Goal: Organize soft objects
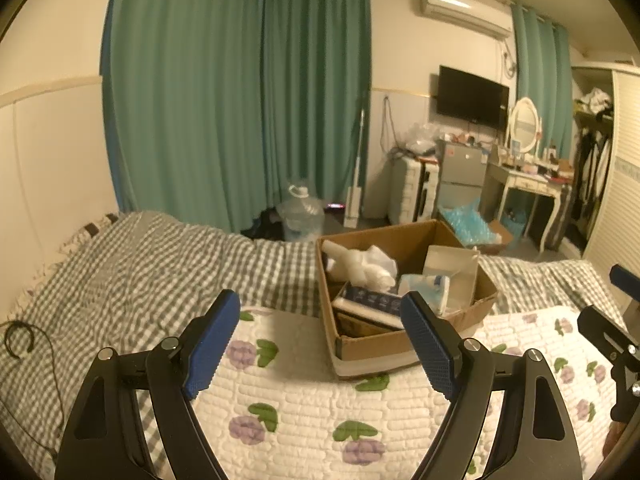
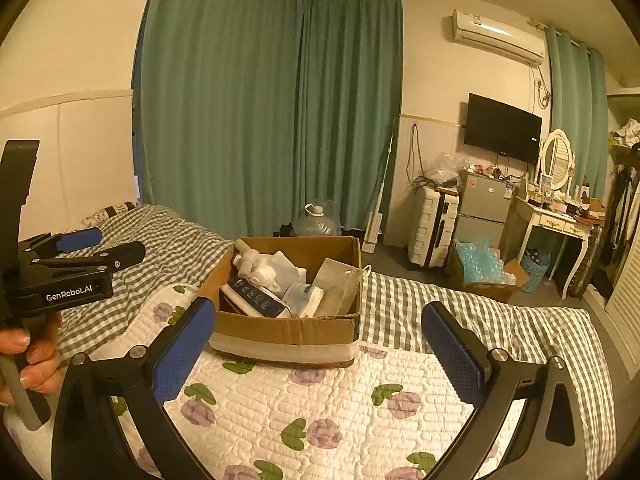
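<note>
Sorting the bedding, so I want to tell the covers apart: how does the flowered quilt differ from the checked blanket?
The flowered quilt is white with purple flowers and green leaves; the checked blanket is grey-and-white gingham. The quilt looks padded and stitched, the blanket thinner and rumpled. The quilt lies on top, nearest the cameras; the blanket spreads beyond it. Both carry the cardboard box.

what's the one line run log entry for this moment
left tool open, empty | right tool open, empty | cardboard box on bed, full | nothing grasped yet

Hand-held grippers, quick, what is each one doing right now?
Left hand-held gripper: open, holding nothing.
Right hand-held gripper: open, holding nothing.
</note>
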A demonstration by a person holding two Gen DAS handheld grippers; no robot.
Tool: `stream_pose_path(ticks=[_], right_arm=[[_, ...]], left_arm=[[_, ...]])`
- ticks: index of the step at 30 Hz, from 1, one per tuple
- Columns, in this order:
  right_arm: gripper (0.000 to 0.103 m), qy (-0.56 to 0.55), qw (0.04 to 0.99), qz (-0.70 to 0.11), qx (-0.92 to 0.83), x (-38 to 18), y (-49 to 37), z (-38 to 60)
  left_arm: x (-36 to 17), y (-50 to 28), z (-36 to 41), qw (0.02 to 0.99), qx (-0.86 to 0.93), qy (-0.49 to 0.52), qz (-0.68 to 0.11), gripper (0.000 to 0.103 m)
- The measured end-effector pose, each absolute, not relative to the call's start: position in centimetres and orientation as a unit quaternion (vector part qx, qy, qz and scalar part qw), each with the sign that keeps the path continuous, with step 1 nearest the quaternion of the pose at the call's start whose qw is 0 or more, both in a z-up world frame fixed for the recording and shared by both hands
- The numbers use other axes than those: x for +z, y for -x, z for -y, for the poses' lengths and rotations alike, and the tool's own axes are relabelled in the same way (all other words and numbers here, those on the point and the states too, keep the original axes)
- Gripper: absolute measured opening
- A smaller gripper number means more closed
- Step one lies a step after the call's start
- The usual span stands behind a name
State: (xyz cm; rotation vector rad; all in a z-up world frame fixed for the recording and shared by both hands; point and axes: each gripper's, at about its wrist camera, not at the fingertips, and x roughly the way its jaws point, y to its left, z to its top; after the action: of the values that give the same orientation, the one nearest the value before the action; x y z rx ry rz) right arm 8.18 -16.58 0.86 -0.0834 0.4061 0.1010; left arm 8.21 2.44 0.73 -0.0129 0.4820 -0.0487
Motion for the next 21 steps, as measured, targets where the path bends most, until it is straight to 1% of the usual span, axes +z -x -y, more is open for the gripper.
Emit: stream_pose_path(ticks=[21], right_arm=[[0.103, 0.040, 0.977, -0.204, 0.051, 0.53, -7.93, 16.52]], left_arm=[[0.68, -8.09, -2.15, 0.971, -0.029, -0.005, -0.239, 0.084]])
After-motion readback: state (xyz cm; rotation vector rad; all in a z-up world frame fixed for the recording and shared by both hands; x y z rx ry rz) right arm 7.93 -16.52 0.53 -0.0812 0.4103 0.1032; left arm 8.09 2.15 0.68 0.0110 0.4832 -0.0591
